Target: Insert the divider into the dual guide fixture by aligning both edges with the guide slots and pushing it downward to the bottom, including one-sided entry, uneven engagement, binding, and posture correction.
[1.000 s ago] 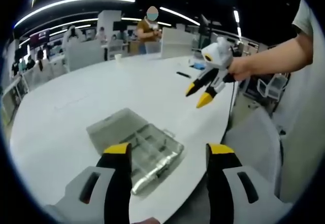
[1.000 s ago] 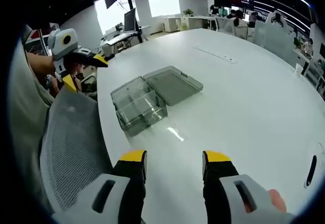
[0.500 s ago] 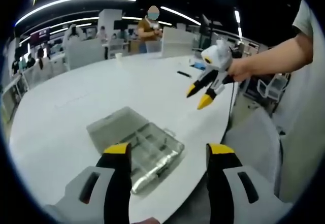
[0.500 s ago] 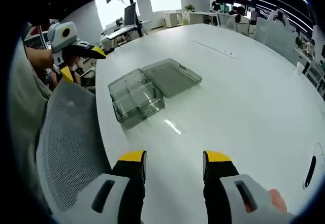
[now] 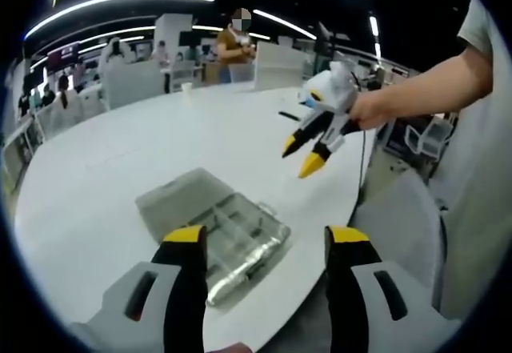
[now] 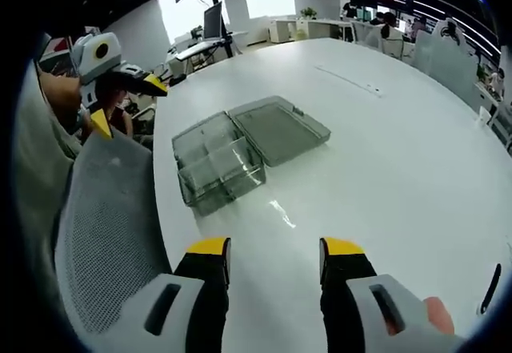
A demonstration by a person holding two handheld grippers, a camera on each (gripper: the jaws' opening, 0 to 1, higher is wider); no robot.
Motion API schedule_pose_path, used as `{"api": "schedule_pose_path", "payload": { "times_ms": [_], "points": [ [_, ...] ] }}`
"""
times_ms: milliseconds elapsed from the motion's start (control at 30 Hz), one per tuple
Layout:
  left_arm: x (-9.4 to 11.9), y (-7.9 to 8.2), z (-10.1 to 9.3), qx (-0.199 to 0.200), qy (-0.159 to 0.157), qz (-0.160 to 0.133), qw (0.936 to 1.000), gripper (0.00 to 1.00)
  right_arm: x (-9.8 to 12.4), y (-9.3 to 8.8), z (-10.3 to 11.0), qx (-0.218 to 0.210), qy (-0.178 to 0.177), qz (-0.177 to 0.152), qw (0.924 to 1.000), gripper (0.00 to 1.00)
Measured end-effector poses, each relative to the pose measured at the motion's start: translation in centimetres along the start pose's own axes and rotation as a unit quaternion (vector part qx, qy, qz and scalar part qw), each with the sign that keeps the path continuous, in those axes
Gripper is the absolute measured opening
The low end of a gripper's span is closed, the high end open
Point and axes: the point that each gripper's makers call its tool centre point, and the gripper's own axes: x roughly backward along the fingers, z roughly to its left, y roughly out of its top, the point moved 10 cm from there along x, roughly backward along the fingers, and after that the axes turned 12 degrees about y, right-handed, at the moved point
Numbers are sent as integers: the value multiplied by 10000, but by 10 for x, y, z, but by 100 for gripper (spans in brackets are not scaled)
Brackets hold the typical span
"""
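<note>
A clear plastic box (image 5: 240, 237) lies on the white table near its edge, with its lid (image 5: 178, 197) folded open beside it. Thin clear partitions stand inside it; I cannot single out the divider. My left gripper (image 5: 266, 241) hovers open just above the box's near side, nothing between its jaws. My right gripper (image 5: 300, 157), held by a hand, hangs open in the air to the right of the box. In the right gripper view the box (image 6: 220, 169) and lid (image 6: 280, 129) lie ahead of my open right gripper (image 6: 276, 250), and the left gripper (image 6: 128, 106) is beyond the table's left edge.
A grey mesh chair (image 6: 112, 233) stands against the table edge (image 6: 164, 209) beside the box. A black pen-like object (image 5: 290, 117) lies farther out on the table. People and desks fill the far background. The wide white tabletop (image 6: 384, 153) stretches beyond the box.
In the left gripper view the right gripper has dropped and come left, closer to the box. The left gripper has stayed put. The right gripper view has shifted slightly.
</note>
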Motion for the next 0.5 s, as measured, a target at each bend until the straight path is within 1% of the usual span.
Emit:
{"api": "schedule_pose_path", "payload": {
  "times_ms": [333, 433, 500],
  "points": [
    [2, -1, 2, 47, 57, 6, 10000, 57, -25, 9, -3, 185, 178, 233, 9994, 42],
    [3, -1, 3, 66, 95, 1, 9999, 57, -30, 13, -1, 285, 247, 238, 9990, 43],
    [3, -1, 4, 79, 103, 7, 9999, 57, -34, 14, -2, 410, 276, 352, 9982, 43]
  ]
}}
